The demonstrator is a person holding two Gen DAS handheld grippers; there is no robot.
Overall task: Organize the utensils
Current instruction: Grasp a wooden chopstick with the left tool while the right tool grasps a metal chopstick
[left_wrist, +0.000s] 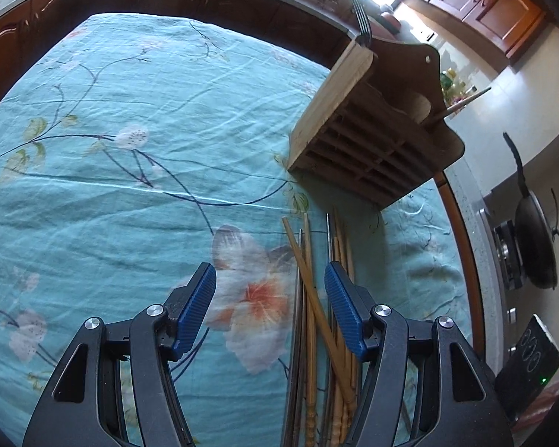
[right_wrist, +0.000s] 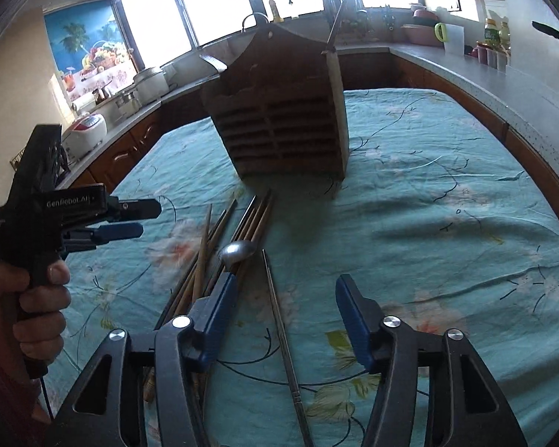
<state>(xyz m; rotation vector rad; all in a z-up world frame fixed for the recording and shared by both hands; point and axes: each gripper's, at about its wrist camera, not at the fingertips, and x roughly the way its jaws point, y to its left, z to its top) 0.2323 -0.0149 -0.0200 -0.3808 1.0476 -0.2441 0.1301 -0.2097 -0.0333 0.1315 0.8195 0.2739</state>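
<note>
Left to right then: left gripper [right_wrist: 130,219] off at the left edge of the right wrist view, gripped by a hand [right_wrist: 37,298], jaws spread with nothing between the pads, hanging over the loose chopsticks [left_wrist: 313,298], probably lining up a grab. Looks like roughly eight or nine sticks in that heap, wooden and metal mixed, too overlapped for a sure count, lying lengthwise toward the wooden holder [right_wrist: 279,119], likely dumped there for sorting. One spoon [right_wrist: 238,251] resting bowl-up on top of the pile. Just right of it, one metal chopstick [right_wrist: 283,335] lying alone on the floral tablecloth [right_wrist: 428,205], running between the fingers of the right gripper [right_wrist: 285,298], also open, not pinching yet. One holder standing upright behind, already holding a fork [left_wrist: 361,18] and a stick or two, so plenty left.
</note>
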